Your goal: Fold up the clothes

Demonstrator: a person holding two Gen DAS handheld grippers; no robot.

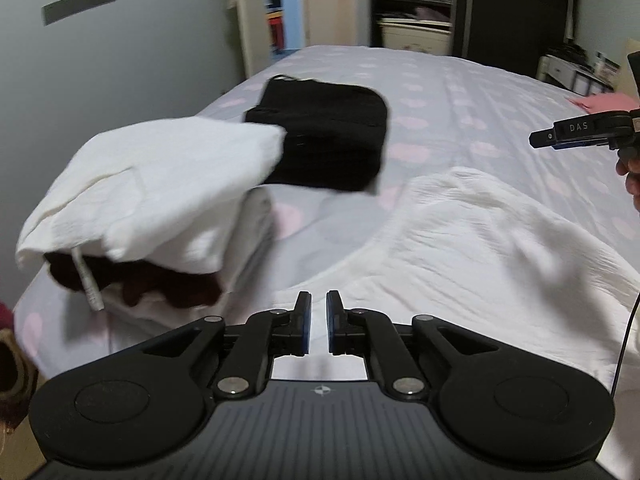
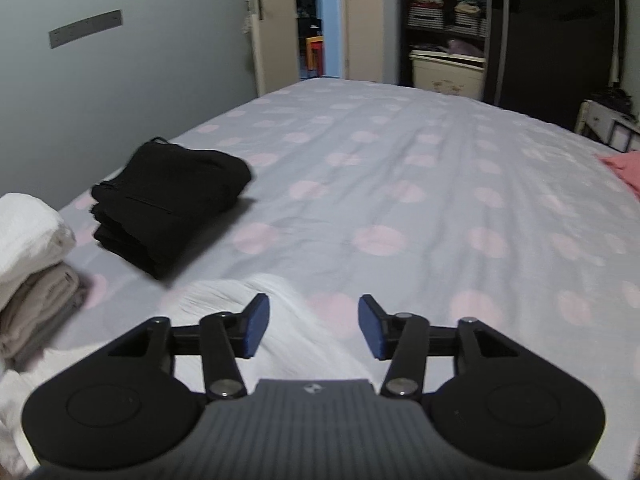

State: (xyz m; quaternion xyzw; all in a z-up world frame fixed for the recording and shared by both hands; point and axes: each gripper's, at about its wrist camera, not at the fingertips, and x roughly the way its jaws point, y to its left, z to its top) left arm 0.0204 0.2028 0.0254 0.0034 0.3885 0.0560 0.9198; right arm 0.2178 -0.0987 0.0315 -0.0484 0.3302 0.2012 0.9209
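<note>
Setting: a bed (image 2: 400, 184) under a grey sheet with pink dots, seen from both wrist views.
Left gripper (image 1: 318, 308): lower centre of the left view; jaws narrowed to a slit, and whether any cloth is pinched there cannot be told.
Right gripper (image 2: 312, 320): lower centre of the right view; jaws parted, nothing between the pads.
White garment (image 1: 480, 232): the piece in hand, lying crumpled across the lower right of the left view; in the right view a blurred edge shows under the right gripper.
Stack of folded clothes (image 1: 152, 200): white and dark pieces at the left of the left view, untidy on top.
Black folded pile (image 2: 168, 204): centre left of the right view, apart from the garment.
Pink cloth (image 2: 624, 168): right edge, well apart.
Risk: with one corner free, a lift would likely drag the garment askew and bunch the fold.
Risk: a sweep toward the left could topple the loose stack.
</note>
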